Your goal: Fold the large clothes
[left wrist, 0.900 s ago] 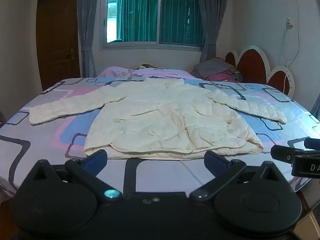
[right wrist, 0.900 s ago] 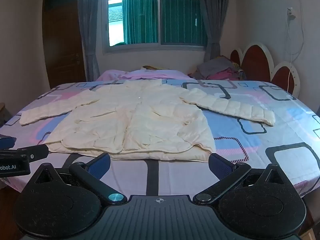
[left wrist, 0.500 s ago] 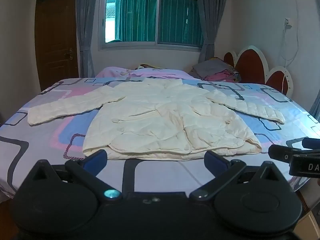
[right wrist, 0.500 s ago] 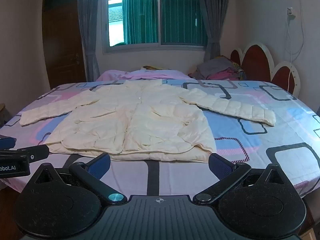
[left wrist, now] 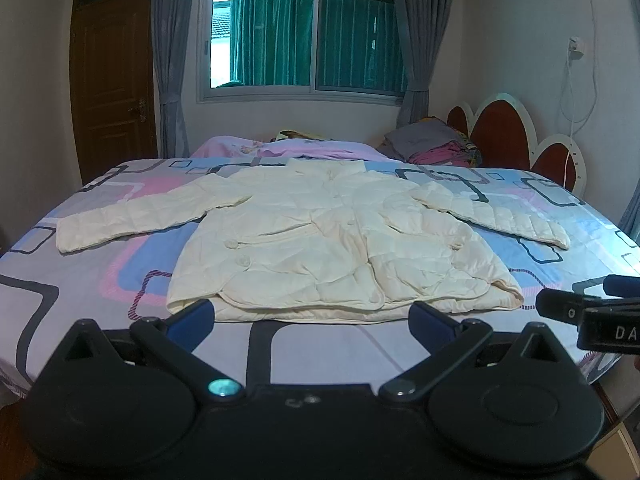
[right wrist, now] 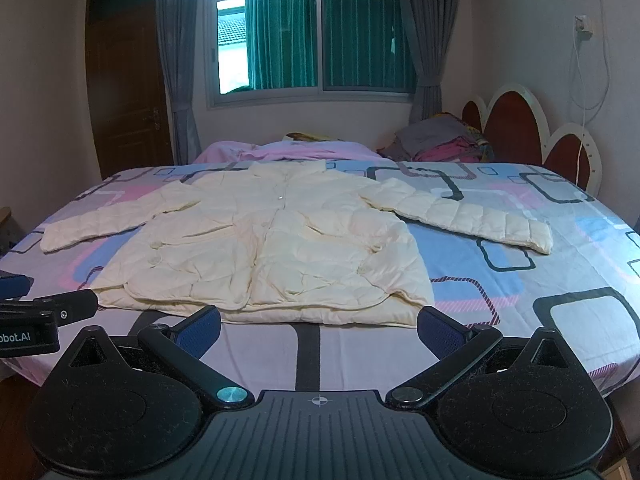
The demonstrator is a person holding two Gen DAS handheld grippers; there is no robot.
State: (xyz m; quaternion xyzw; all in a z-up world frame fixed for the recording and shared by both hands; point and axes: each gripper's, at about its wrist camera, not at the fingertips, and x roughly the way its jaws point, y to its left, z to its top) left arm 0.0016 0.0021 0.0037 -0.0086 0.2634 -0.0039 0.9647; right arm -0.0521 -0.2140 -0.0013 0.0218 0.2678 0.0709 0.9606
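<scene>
Cream quilted jacket (left wrist: pixel 332 240) lies spread face-up across the middle of the bed (left wrist: pixel 312 344), collar toward the far edge by the window, hem close to the near edge, both sleeves stretched out toward the left and right edges. Its front panels overlap loosely and the hem bulges at the right corner.

Left gripper (left wrist: pixel 310 318) hangs just short of the near edge with its jaws spread fully wide and nothing between them; right gripper (right wrist: pixel 318 324) does likewise beside it, equally wide and empty. Neither touches the fabric, so folding has not begun.

Several things could go wrong from here. The padded, slippery-looking shell may slide out of a shallow pinch, so a sleeve could drop halfway through a fold. A bite taken too deep could catch the patterned sheet (right wrist: pixel 520 288) along with the hem and drag it. The loose front panels could shift and bunch as one side is lifted. With the grippers so near each other, a crossing motion risks a knock between them.
</scene>
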